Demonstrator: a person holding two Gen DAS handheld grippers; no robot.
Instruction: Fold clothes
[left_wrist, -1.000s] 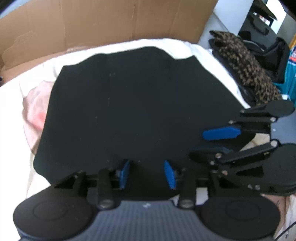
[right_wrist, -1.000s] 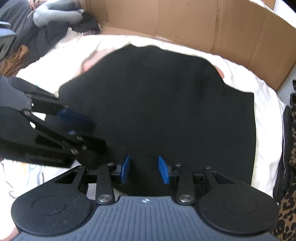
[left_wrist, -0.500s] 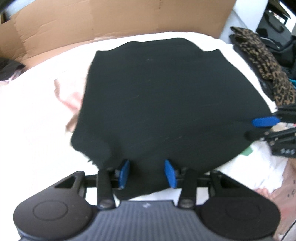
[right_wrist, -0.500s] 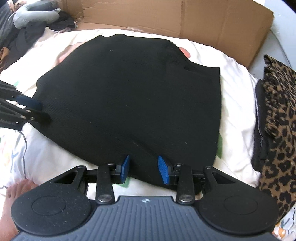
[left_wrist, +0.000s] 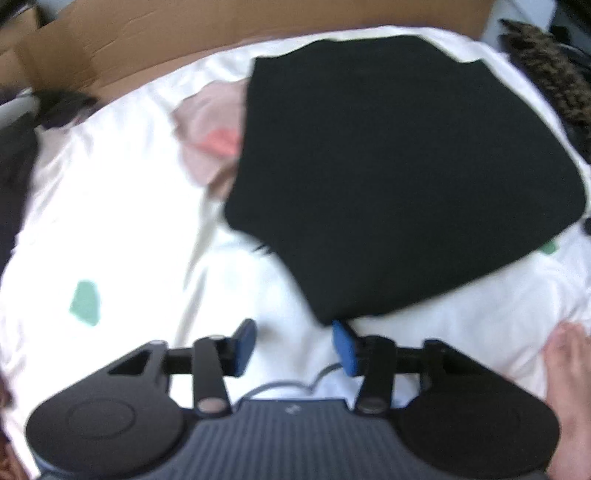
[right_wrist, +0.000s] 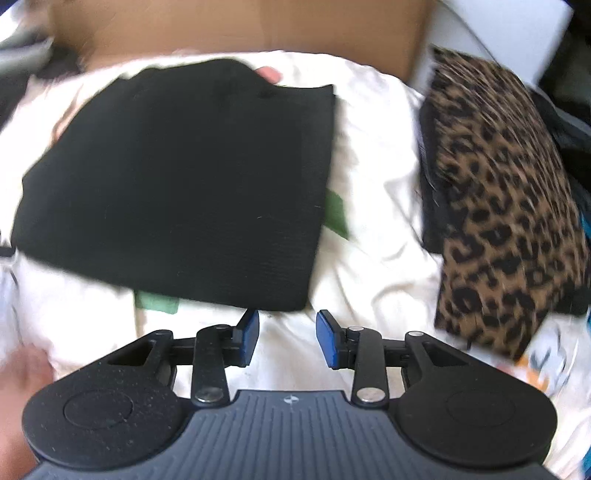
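Both grippers had backed off the black garment (right_wrist: 177, 184): left gripper (left_wrist: 293, 345) and right gripper (right_wrist: 287, 338) apart, empty. Garment lay folded on bed (right_wrist: 376, 258); next probably stacking beside leopard-print pile (right_wrist: 498, 192).

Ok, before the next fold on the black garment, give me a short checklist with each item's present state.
1. Left gripper empty: ok, jaws stand apart over white bedding, only the garment's near corner beside the right-hand pad.
2. Right gripper empty: ok, jaws stand apart, nothing between them.
3. Black garment lying flat on the white bedding: ok, no bunching visible.
4. Garment edges squared: cannot tell, both views are blurred.
5. Clear of the leopard-print garment: ok, a strip of bedding separates them.
6. Nothing trapped under it: not ok, pink fabric pokes out from under its far-left edge.
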